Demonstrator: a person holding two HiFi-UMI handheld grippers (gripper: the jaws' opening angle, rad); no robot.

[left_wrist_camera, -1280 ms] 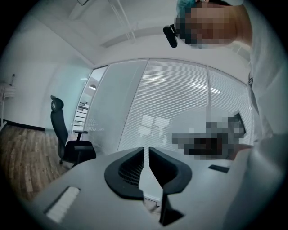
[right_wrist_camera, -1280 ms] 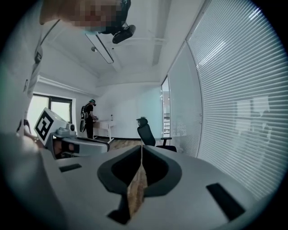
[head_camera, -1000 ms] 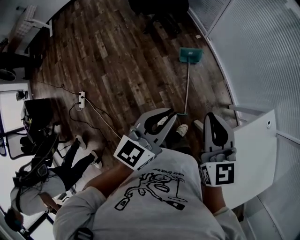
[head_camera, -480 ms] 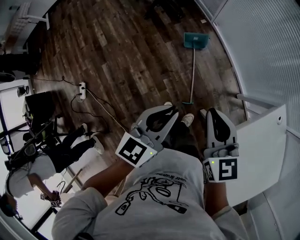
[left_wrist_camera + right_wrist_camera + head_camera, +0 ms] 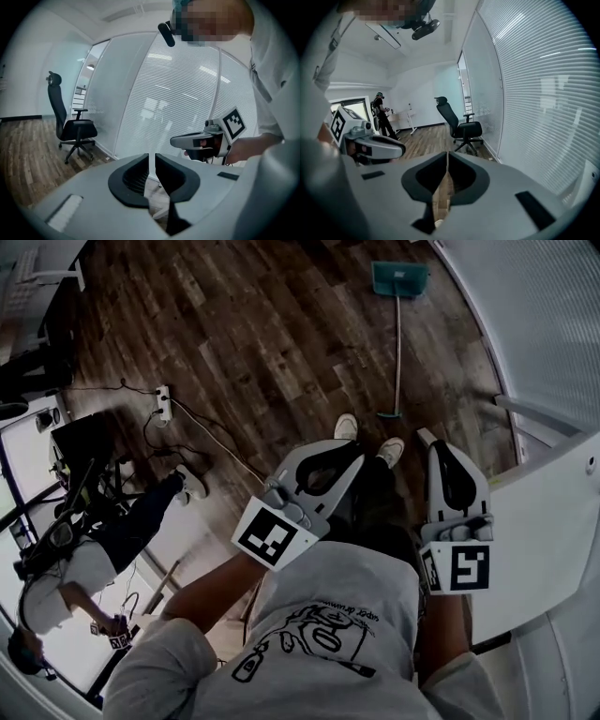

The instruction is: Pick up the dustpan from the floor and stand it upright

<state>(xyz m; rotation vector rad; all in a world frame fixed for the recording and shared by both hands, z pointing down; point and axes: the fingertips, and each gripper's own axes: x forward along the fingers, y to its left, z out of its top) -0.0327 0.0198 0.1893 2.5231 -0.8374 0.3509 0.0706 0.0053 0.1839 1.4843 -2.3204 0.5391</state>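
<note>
The dustpan lies flat on the wooden floor in the head view. Its teal pan (image 5: pixel 400 279) is at the top and its long thin handle (image 5: pixel 398 352) runs down toward the person's shoes (image 5: pixel 346 427). My left gripper (image 5: pixel 352 448) is held in front of the person's chest, well short of the handle's end; its jaws stand almost together with nothing between them (image 5: pixel 152 157). Beside it on the right, my right gripper (image 5: pixel 438 444) is shut and empty (image 5: pixel 447 154). Neither gripper view shows the dustpan.
A glass wall with blinds (image 5: pixel 553 324) curves along the right, with a white panel (image 5: pixel 553 549) below it. A power strip (image 5: pixel 163 401) and cables lie on the floor at left, near another person (image 5: pixel 75 559). A black office chair (image 5: pixel 70 126) stands by the glass.
Both grippers have sunk lower, side by side. The head view has tilted, so the dustpan sits higher in the picture and the person's shoes have come into view. Jaws look unchanged.
</note>
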